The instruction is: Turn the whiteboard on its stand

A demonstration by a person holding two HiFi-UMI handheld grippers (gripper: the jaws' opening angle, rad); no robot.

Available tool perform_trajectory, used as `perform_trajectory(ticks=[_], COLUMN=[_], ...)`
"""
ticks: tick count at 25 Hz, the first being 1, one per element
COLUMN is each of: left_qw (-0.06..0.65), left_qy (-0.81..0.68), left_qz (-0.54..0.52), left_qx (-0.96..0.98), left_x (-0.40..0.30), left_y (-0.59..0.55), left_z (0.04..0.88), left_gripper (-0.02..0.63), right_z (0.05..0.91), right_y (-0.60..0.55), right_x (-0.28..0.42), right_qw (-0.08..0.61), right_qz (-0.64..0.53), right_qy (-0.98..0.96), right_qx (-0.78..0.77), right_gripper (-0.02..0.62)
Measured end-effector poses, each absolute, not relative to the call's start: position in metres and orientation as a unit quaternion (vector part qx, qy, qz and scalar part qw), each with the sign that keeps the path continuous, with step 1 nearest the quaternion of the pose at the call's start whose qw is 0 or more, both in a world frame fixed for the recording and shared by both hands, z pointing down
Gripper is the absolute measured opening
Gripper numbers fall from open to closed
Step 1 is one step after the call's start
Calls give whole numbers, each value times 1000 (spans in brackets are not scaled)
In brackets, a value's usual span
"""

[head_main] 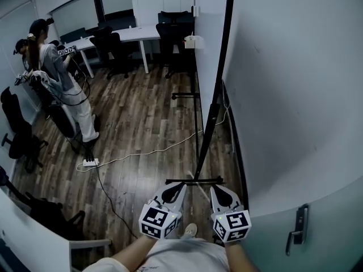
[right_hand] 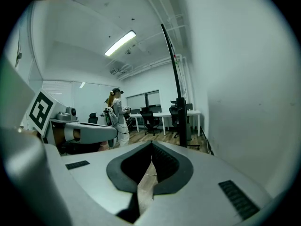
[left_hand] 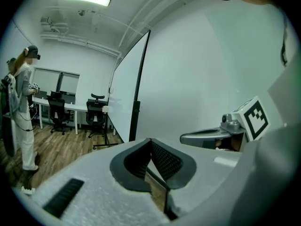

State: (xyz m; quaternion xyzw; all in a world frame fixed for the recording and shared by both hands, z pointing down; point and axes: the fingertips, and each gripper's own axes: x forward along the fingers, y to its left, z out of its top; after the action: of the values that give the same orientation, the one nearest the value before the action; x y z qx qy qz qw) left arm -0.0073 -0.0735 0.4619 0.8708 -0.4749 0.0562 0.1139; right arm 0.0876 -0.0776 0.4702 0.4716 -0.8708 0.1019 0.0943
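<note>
The whiteboard (head_main: 207, 33) stands edge-on ahead of me, close beside the wall, its black frame edge (head_main: 221, 67) running down to a black stand foot (head_main: 194, 181) on the wood floor. My left gripper (head_main: 173, 192) and right gripper (head_main: 224, 196) hover side by side just short of that foot, both shut with nothing between the pads. In the left gripper view the board's white face (left_hand: 124, 98) rises beyond the closed left gripper (left_hand: 151, 142). The right gripper view has the frame edge (right_hand: 176, 84) past the closed right gripper (right_hand: 152, 145).
The wall (head_main: 295, 95) runs along the right, with a door handle (head_main: 299, 231) near me. A person (head_main: 62, 84) stands at the far left. Desks (head_main: 136, 35) and black chairs (head_main: 116, 47) fill the back. A power strip (head_main: 91, 162) and its cable lie on the floor.
</note>
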Motion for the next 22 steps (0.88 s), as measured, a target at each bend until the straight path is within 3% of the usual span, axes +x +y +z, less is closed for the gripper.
perform_trajectory(ticks=[22], left_qw=[117], left_qy=[-441], left_qz=[63], left_qx=[888], left_x=[-21], left_y=[-183], left_z=[463], left_gripper=[11], right_z=[458], right_y=[-194], right_x=[81], right_qw=[87], right_qz=[89], right_qy=[-844], right_qx=[521], right_gripper=[6])
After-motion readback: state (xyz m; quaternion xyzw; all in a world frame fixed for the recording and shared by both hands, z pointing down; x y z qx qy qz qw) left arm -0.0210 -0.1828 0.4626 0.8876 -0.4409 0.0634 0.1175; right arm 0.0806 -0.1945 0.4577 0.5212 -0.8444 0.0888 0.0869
